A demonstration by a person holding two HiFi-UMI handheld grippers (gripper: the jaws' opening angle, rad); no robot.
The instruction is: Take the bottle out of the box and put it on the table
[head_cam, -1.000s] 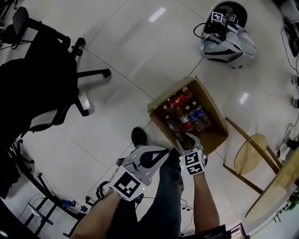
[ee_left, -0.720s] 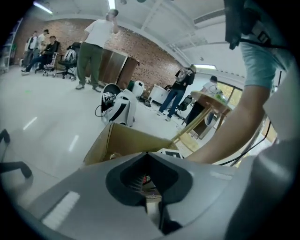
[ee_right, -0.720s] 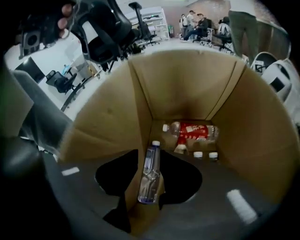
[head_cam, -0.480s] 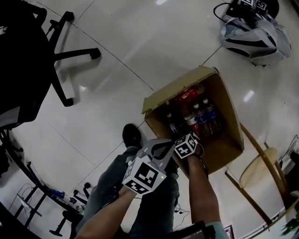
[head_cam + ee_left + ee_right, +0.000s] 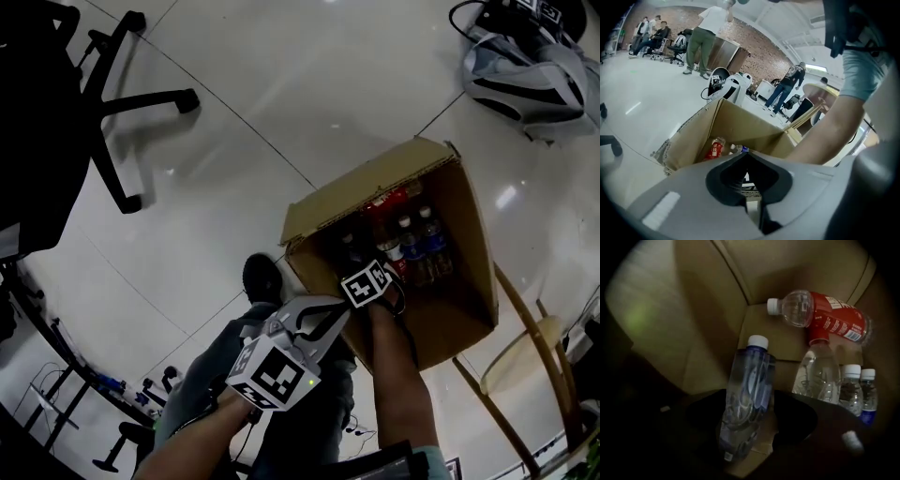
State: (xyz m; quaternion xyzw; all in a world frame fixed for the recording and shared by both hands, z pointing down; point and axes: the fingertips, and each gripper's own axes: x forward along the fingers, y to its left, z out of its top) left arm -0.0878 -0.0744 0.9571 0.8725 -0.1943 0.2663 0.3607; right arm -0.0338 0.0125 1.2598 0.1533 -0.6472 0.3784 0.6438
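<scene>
Bottle [image 5: 747, 380] leans between the right gripper's [image 5: 749, 427] just-widened fingers, 4 other bottles [image 5: 820, 376] beside; left gripper's [image 5: 749, 161] fingers closed.

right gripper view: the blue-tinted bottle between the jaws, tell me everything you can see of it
The blue-tinted bottle is clear ribbed plastic with a white screw cap and a small label near its base. It lies inside the cardboard box, cap pointing toward the far corner, apart from the other bottles to its right. It sits between the jaws of the right gripper, which have just been opening and stand wide; the pads don't appear to press it.
</scene>
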